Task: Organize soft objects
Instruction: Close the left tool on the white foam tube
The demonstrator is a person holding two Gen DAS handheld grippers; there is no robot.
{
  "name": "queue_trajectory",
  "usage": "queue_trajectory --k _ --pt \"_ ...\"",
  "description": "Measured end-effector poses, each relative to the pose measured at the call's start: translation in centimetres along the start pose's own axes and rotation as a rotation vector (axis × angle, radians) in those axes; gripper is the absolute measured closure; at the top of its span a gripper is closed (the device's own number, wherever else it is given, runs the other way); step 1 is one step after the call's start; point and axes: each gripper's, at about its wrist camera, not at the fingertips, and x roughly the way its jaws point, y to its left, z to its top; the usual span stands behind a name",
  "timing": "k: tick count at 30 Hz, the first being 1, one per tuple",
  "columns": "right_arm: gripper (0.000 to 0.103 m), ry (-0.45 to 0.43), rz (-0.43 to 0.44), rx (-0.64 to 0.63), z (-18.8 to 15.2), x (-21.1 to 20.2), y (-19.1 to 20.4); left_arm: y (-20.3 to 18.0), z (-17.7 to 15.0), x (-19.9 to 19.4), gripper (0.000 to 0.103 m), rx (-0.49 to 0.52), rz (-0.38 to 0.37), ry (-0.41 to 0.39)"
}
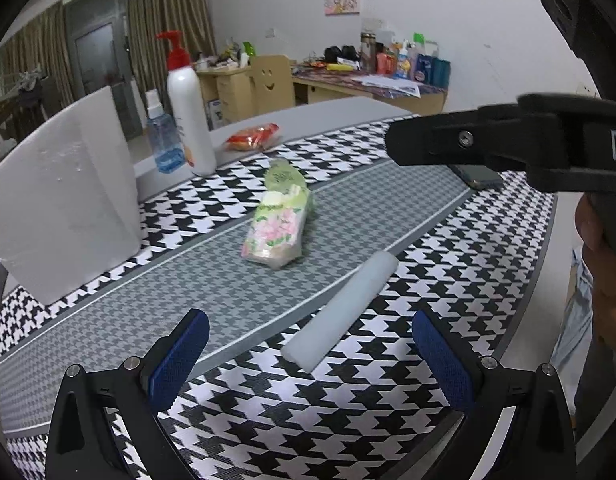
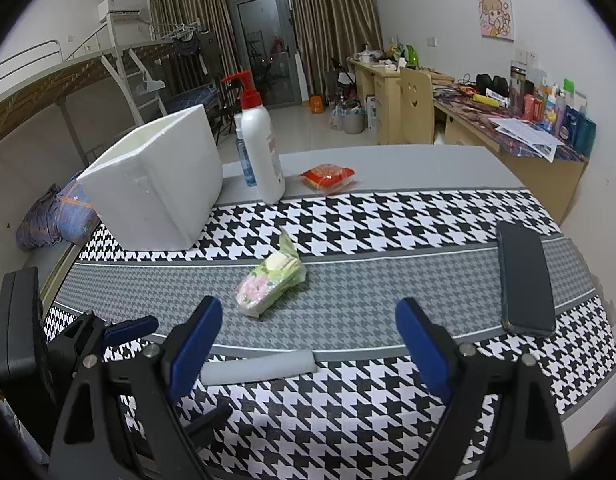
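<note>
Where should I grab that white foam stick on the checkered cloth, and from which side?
Grip the white foam stick at its middle, across its narrow width, coming from above. It lies flat, long and thin, so open jaws span it there. The left gripper is nearest.

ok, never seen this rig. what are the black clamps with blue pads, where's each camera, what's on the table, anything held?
No robot here: a person carries a two-finger tool in each hand, with a fisheye camera on each looking forward between the fingers. One picture is from the left tool, the other from the right tool. Both stand open and hold nothing. On the houndstooth cloth lie a white foam roll, a floral tissue pack and a dark phone. Further back are a white foam box, a red-capped pump bottle, a blue spray bottle and a red snack packet.
</note>
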Motion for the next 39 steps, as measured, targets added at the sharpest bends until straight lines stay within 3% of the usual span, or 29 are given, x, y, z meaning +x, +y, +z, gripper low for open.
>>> queue_trajectory --k 5,12,17,20,25,28,39 --pt "0.012 0.008 0.007 0.013 -0.2 0.7 -0.8 -0.2 -0.1 0.7 0.01 0.021 -0.023 0.025" --pt "0.012 0.038 0.012 0.032 -0.5 1.6 -1.7 -0.5 0.0 2.5 0.033 0.043 -0.039 0.089" --pt "0.012 0.044 0.016 0.033 -0.4 1.8 -1.8 -0.7 -0.2 2.9 0.035 0.066 -0.05 0.109" --pt "0.012 0.051 0.018 0.034 -0.5 2.2 -2.0 -0.8 -0.2 3.4 0.043 0.068 -0.049 0.128" --pt "0.012 0.06 0.019 0.037 -0.4 2.7 -2.1 -0.3 0.0 3.9 0.047 0.048 -0.059 0.132" --pt "0.012 0.069 0.024 0.036 -0.3 3.2 -2.1 0.0 0.1 3.9 0.061 0.047 -0.06 0.13" --pt "0.012 0.101 0.034 0.024 0.1 5.0 -1.4 1.4 -0.7 2.7 0.081 0.01 -0.084 0.106"
